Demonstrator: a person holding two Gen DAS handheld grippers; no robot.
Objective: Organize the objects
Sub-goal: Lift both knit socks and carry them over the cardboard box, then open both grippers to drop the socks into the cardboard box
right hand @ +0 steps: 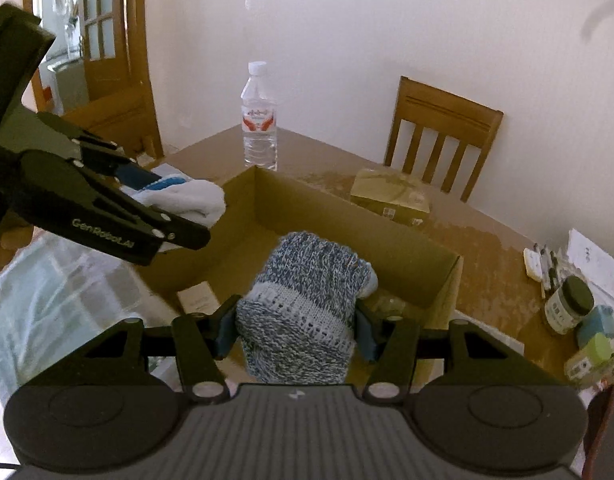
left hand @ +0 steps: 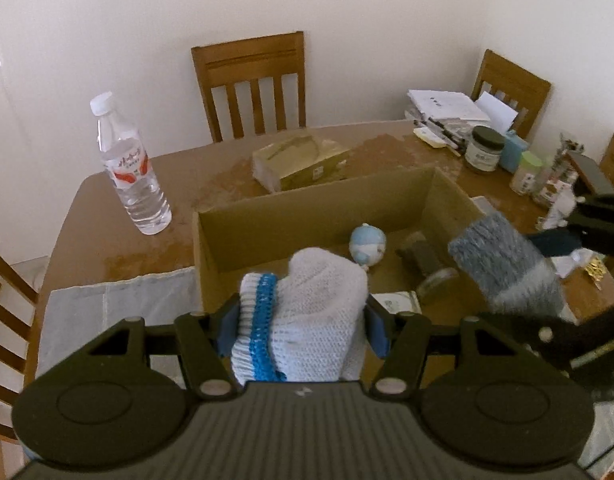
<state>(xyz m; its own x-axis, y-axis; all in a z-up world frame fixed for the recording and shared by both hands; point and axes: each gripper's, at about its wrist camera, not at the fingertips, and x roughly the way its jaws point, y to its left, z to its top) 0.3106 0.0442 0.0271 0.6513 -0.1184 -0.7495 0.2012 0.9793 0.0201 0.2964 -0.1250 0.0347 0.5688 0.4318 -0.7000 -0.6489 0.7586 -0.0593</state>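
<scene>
Both grippers hold knitted things above the open cardboard box (left hand: 315, 216) that stands near the middle of the table (left hand: 107, 208). The left gripper (left hand: 303, 330) is closed on a folded white sock with a blue band (left hand: 307, 320), its blue pads pressing the bundle from both sides, above the box's near wall. The right gripper (right hand: 295, 326) has a mottled blue-grey sock (right hand: 307, 304) between its pads, which still appear to touch the knit on either side; the grip looks light, and I cannot tell whether it is loosening. This sock hangs over the box's inside, toward its near right part. Some sorting seems already done: a small pale blue round toy (left hand: 369, 244), a dark block (left hand: 421, 258) and a roll of tape (left hand: 437, 284) lie on the box floor, and a small white carton (right hand: 199, 300) lies at its near edge. What remains, as I judge it, is to lower both socks into the box and let them go, then gather what stands loose. A water bottle (left hand: 131, 172) stands upright near the table's far left corner, a tissue pack (left hand: 303, 164) lies just beyond the box's far wall, and a dark-lidded jar (left hand: 485, 148), other small containers and a stack of papers (left hand: 447, 108) crowd the far right corner. So the task looks perhaps halfway through.
</scene>
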